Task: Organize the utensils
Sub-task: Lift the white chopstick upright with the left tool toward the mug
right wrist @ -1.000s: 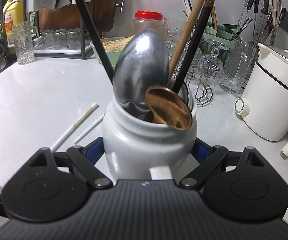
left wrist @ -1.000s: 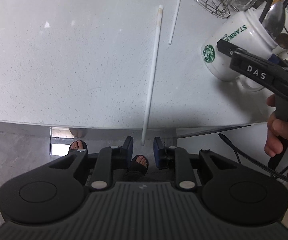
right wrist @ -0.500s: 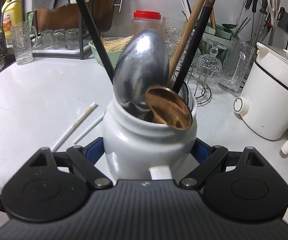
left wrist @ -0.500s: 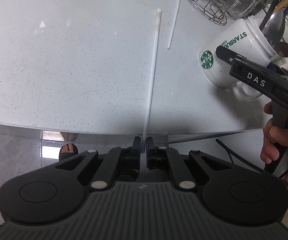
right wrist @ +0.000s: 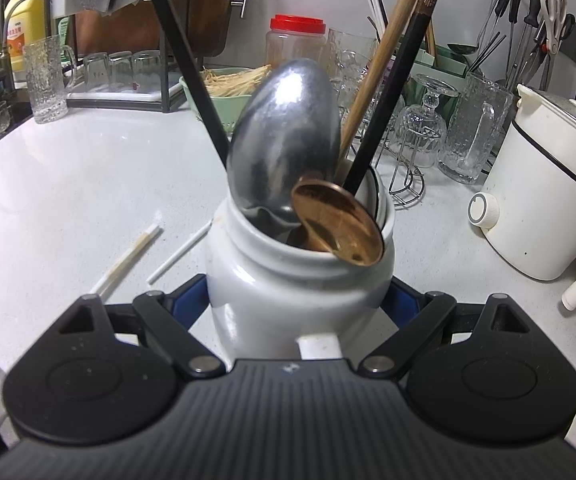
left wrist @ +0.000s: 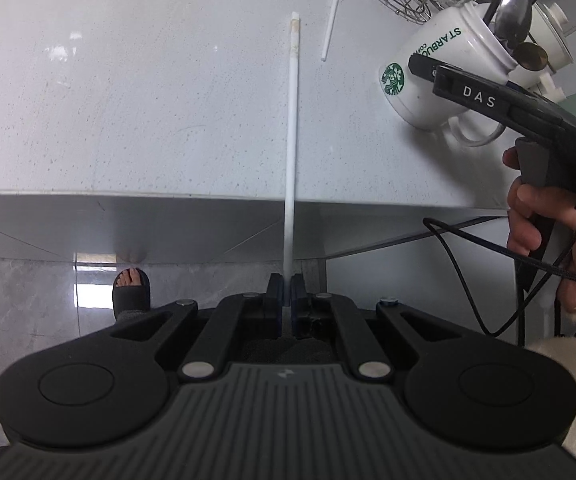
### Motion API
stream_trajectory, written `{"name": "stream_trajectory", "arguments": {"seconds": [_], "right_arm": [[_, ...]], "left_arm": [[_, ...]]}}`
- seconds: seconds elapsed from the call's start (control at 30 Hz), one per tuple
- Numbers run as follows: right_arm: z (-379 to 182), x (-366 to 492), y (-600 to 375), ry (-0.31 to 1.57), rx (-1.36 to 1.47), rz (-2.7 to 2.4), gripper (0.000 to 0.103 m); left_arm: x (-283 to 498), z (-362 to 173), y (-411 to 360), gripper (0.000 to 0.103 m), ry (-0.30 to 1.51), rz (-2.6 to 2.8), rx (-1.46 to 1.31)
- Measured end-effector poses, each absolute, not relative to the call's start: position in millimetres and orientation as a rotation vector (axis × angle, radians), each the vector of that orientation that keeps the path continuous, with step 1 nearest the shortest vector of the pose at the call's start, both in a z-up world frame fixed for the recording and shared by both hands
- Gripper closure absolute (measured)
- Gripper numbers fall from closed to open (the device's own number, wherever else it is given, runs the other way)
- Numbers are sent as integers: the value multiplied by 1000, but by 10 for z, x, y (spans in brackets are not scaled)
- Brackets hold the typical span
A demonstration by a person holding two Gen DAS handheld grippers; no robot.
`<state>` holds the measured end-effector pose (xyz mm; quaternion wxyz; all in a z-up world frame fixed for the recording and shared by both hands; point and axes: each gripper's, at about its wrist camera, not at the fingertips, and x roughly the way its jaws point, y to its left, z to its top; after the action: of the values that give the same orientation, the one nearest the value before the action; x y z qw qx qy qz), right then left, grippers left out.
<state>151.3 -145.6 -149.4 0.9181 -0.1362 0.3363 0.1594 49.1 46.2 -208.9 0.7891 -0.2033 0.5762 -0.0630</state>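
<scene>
Gripping the near end of a long white chopstick (left wrist: 291, 148), the left gripper (left wrist: 286, 296) has its jaws pinched together on it, blue pads tight either side of the stick. Chopstick is thin, straight, plain white, with a yellowish stain close to its far tip; near end sticks out past the countertop (left wrist: 128, 100) edge into the jaws, rest runs over the white speckled surface, can't tell if it's touching or just above. A second, shorter-looking white chopstick (left wrist: 332, 16) lies loose just right of it, further back, apart from the first. Right gripper (right wrist: 299, 300) is clamped around the white Starbucks mug (right wrist: 288, 280), blue pads against both sides of the body, handle facing the camera. In the left view the mug sits tilted, mouth leaning away, base edge on the counter. Inside the mug: a big silver spoon (right wrist: 284, 148) bowl-up, a copper-coloured spoon (right wrist: 337, 226) leaning over the rim, a wooden chopstick (right wrist: 383, 64), a black chopstick (right wrist: 403, 76) and another black stick (right wrist: 184, 56) angled left. Behind it: wire rack (right wrist: 407, 168) with upturned glassware, red-lidded jar (right wrist: 297, 40), green colander (right wrist: 224, 96) holding pale strands, white electric pot (right wrist: 543, 200) on the right. Person's right hand (left wrist: 535, 208) wraps that gripper's handle.
</scene>
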Motion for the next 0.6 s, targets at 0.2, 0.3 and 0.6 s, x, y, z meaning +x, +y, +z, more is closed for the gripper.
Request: {"name": "stream_trajectory", "arguments": {"seconds": [0.2,0.3,0.6], "right_arm": [[-1495,1509,-1452,691,-281,326,11],[-1494,1509,-1448,692,-282,327,11],[-1481,1520,-1484,703,-290,352,11]], "left_arm": [[487,-2119,489,97,1260,-135,-431],[500,-2112,496,83,1266,-120,-423],[696,-2163,458,79,1242,-105,-396]]}}
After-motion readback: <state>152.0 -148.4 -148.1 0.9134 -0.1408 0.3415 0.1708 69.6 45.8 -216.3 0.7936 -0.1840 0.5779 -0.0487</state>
